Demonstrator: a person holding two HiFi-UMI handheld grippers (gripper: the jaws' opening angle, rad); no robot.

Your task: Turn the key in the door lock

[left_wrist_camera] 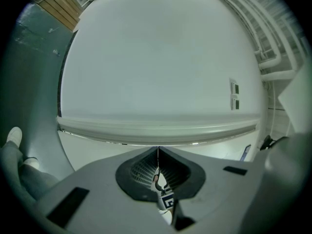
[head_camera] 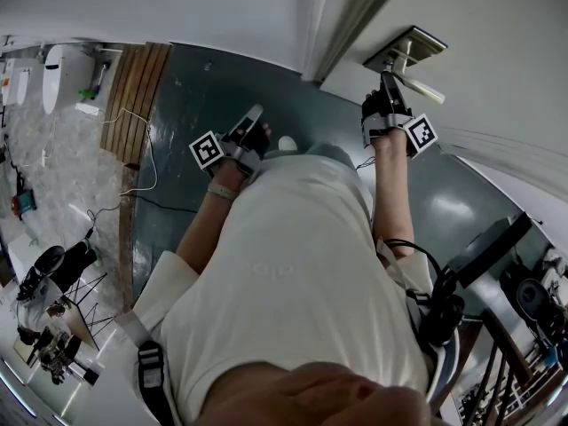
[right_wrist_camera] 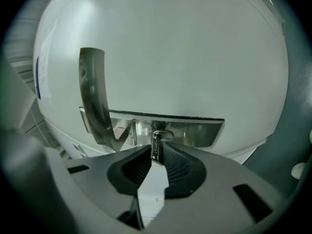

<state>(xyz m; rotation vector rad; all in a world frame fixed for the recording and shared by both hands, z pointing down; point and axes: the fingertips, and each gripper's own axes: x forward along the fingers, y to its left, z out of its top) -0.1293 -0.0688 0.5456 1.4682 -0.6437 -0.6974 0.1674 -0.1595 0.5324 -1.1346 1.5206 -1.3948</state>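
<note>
In the right gripper view a small metal key stands edge-on in the keyhole of a shiny steel lock plate on the white door. My right gripper is shut on the key's head, pads pinching it from both sides. The lever handle runs up the left of that view. In the head view the right gripper is held up against the lock plate beside the handle, and hides the key. My left gripper hangs shut and holds nothing, facing a white wall.
Below lies a grey-green floor with a wooden strip and a white cable at the left. Tripods and gear stand at lower left, black equipment at right. A wall switch shows in the left gripper view.
</note>
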